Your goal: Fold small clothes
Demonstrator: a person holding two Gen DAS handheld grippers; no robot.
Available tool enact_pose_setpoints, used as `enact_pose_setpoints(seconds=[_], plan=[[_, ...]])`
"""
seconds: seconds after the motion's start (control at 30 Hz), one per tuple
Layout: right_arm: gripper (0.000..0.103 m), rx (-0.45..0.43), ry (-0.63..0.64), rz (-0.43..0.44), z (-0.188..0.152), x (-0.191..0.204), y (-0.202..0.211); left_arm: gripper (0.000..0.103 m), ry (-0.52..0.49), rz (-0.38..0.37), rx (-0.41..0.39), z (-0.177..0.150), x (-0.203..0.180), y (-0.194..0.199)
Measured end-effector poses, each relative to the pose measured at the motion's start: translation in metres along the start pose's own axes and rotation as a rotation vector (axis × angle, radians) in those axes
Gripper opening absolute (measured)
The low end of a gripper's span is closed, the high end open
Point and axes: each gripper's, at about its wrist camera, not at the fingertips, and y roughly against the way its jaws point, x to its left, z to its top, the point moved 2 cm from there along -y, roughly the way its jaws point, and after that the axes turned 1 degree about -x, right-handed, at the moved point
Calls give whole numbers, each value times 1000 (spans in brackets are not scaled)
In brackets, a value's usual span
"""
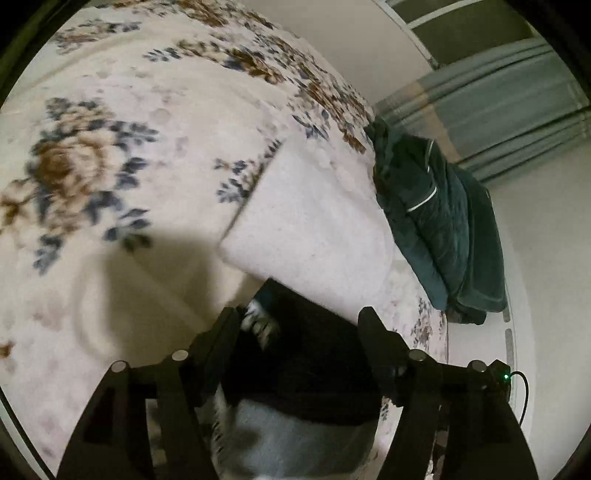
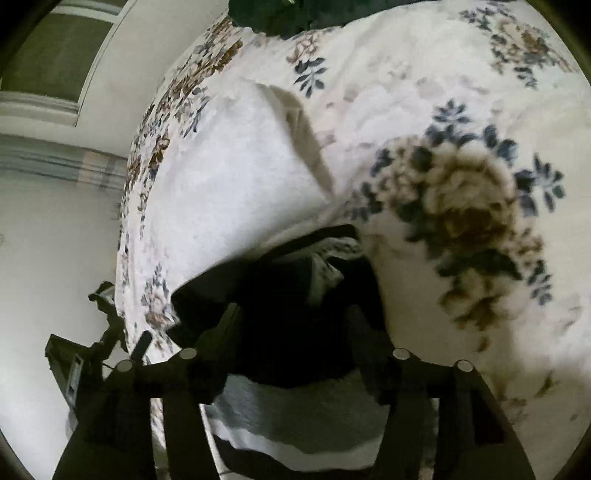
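Note:
A small black garment (image 1: 306,369) with a grey and white band lies on the floral blanket (image 1: 110,110), just in front of both cameras. My left gripper (image 1: 299,325) stands open over it, fingers wide apart on either side of the black cloth, pads not pressing on it. In the right wrist view the same garment (image 2: 288,332) lies between the spread fingers of my right gripper (image 2: 295,317), which is open too. Its grey and white band (image 2: 295,417) shows low between the gripper arms. The fingertips are dark against the dark cloth and hard to make out.
A folded white cloth (image 1: 310,221) (image 2: 236,177) lies on the blanket just beyond the garment. A dark green pile of clothing (image 1: 436,221) (image 2: 273,14) sits at the bed's edge. Past the edge (image 2: 125,221) is pale floor, with a black device (image 2: 92,350).

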Motion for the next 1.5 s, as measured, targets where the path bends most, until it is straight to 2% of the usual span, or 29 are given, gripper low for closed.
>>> enact_pose_setpoints(seconds=[0.07, 0.13, 0.2, 0.27, 0.3, 0.33, 0.37, 0.47, 0.57, 0.63, 0.73, 0.8, 0.83, 0.87, 0.9, 0.93, 0.97, 1.0, 1.1, 1.23, 1.33, 1.43, 1.5], plan=[[84, 24, 11, 1, -7, -12, 5, 65, 5, -3, -1, -17, 10, 17], [91, 58, 17, 9, -12, -24, 6, 65, 10, 17, 15, -47, 23, 35], [103, 104, 39, 13, -13, -35, 2, 65, 23, 30, 34, -77, 35, 49], [103, 148, 80, 20, -10, -43, -7, 67, 73, 24, 59, -119, 51, 61], [103, 172, 105, 14, -7, -45, -14, 72, 107, 16, 69, -135, 58, 63], [103, 195, 130, 12, -4, -46, -23, 83, 141, 4, 81, -152, 63, 64], [103, 215, 154, 28, 0, -47, -32, 86, 186, -17, 92, -171, 69, 64], [103, 298, 188, 99, 14, -45, -68, 86, 286, -52, 94, -213, 74, 53], [103, 379, 218, 160, 25, -40, -107, 86, 328, -61, 69, -235, 69, 28], [103, 433, 228, 182, 30, -38, -134, 86, 363, -59, 42, -240, 69, 7], [103, 468, 188, 217, 35, -39, -156, 87, 440, -44, -35, -234, 72, -18], [103, 477, 157, 251, 38, -38, -160, 87, 500, -39, -126, -227, 72, -20], [98, 482, 141, 280, 38, -37, -160, 87, 532, -42, -165, -223, 71, -19], [90, 482, 139, 328, 37, -34, -160, 81, 552, -43, -189, -220, 69, -18], [64, 480, 155, 334, 36, -31, -160, 70, 557, -35, -203, -217, 68, -16], [54, 485, 184, 314, 31, -29, -162, 46, 557, -12, -206, -213, 67, -13], [43, 482, 197, 296, 26, -29, -163, 34, 556, -19, -204, -209, 67, -11], [34, 466, 181, 291, 22, -31, -163, 33, 554, -34, -199, -205, 67, -8], [27, 405, 111, 304, 16, -37, -148, 28, 491, -28, -167, -189, 60, 5], [22, 320, -4, 319, -11, -51, -98, 23, 372, -19, -116, -157, 44, 35], [21, 284, -87, 331, -51, -67, -59, 23, 256, -33, -75, -128, 32, 60], [21, 274, -205, 310, -117, -88, -17, 23, 147, -45, 34, -113, 24, 63], [21, 285, -236, 283, -154, -97, -3, 27, 90, -1, 138, -124, 25, 56]])
